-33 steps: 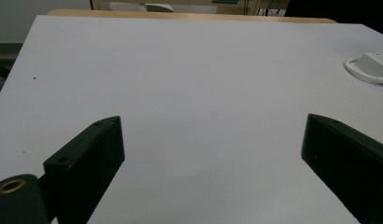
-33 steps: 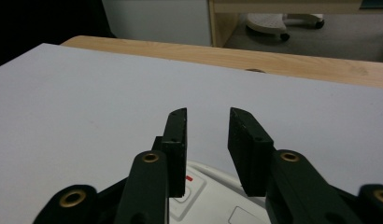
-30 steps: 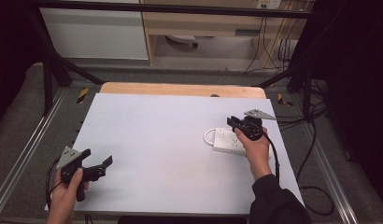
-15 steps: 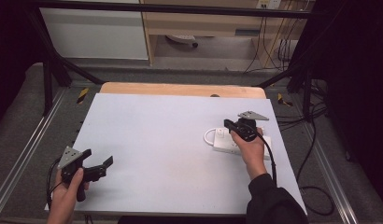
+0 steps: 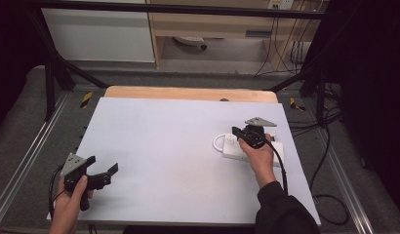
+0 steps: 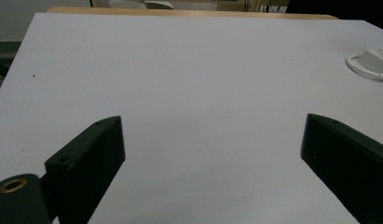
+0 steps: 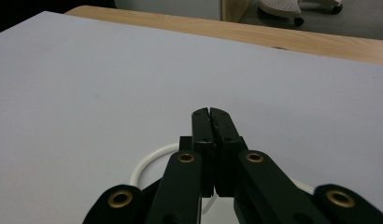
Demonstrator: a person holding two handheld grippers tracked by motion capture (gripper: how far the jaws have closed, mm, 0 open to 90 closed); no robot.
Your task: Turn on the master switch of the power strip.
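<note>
The white power strip (image 5: 249,151) is my landmark. I read it as a flat, rectangular white block lying on the pale grey table top (image 5: 164,146), toward the table's right edge as seen from the high view. A white cord (image 5: 218,142) loops out of its left end in a rounded bend and lies flat on the surface. In the left gripper view one end of the strip and the cord loop show at the far right (image 6: 374,63). I cannot make out socket details.

My right gripper (image 5: 239,134) sits directly over the strip's left end, hand and forearm coming in across the strip from the near side. In the right gripper view (image 7: 211,114) the two black jaws are pressed flat together, pad against pad, having just finished closing. Nothing is between them. The cord loop (image 7: 150,163) curves beneath the jaws; I cannot tell whether the tips touch the cord or the strip.

My left gripper (image 5: 103,170) is well apart from the strip, near the table's front left corner. Its jaws stand wide apart over bare table, holding nothing.
</note>
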